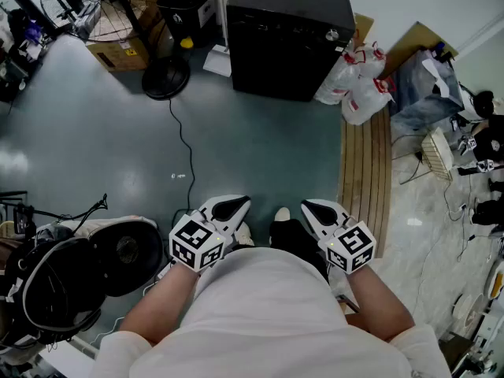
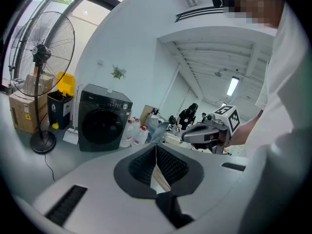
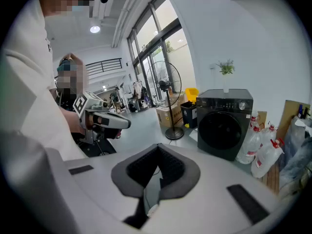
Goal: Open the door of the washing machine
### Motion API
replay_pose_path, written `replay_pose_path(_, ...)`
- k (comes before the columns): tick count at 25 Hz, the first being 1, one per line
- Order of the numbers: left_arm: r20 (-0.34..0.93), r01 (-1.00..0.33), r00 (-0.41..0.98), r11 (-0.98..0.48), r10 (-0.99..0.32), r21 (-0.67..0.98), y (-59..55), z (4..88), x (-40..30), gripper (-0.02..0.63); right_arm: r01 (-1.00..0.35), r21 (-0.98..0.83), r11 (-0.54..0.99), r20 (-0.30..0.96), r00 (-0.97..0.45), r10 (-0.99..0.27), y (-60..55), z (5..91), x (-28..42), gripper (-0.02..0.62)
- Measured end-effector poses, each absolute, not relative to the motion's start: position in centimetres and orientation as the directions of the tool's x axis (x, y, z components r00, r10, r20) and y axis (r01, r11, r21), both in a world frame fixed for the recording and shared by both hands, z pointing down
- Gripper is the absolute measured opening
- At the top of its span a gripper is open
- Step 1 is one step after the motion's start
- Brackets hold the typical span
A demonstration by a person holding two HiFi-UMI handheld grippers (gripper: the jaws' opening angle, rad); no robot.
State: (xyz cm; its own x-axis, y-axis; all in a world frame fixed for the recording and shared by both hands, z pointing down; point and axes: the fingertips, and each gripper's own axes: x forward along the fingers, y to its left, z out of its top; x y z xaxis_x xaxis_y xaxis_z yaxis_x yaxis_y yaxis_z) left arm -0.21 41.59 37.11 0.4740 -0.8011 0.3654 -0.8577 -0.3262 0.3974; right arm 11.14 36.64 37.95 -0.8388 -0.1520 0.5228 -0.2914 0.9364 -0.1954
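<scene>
Head view: the person stands on a grey floor [image 1: 260, 148], holding both tools close to the body, side by side and apart, tips aimed at the far side. The left hand-held gripper [image 1: 239, 204] has its jaws pressed together with nothing between them; the left gripper view shows the pads meeting. The right hand-held gripper [image 1: 309, 205] is the same, pads touching at the tips and empty. The washing machine [image 1: 287, 38], dark-bodied, stands at the far side of the floor, well apart from both grippers. Its round door [image 2: 101, 126] lies flush with the front and is closed. Left of the machine are a black bin with a yellow lid [image 1: 189, 2], a cardboard box [image 1: 118, 53] and a standing fan [image 2: 41, 57] with a round base on the floor. Right of the machine, just beside it, are clear plastic jugs [image 1: 358, 85] with red caps. A strip of wooden flooring [image 1: 366, 172] runs along the right.
</scene>
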Motion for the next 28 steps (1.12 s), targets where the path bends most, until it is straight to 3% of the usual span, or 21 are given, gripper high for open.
replay_pose_path(10,0.407,-0.879,0.433,-0.278,-0.804,0.387,37.5,38.7,-2.0,0.018,-0.261,-0.222,0.939,0.534,-0.839,-0.107,32.0,39.5,9.7,0.006)
replay_pose_path(19,0.460,-0.909,0.371,-0.214,-0.807,0.358,27.3,39.5,-4.0,0.021,-0.201,-0.214,0.956,0.521,-0.851,-0.063,21.4,39.6,7.9,0.011)
replay_pose_path(21,0.467,-0.916,0.355,-0.201,-0.810,0.347,24.7,39.7,-4.4,0.043,-0.194,-0.221,0.956,0.516,-0.855,-0.054,19.1,39.6,8.0,0.077)
replay_pose_path(28,0.501,-0.941,0.303,-0.171,-0.810,0.292,16.2,42.0,-6.6,0.078,-0.205,-0.246,0.947,0.523,-0.851,-0.048,12.8,40.9,8.5,0.074)
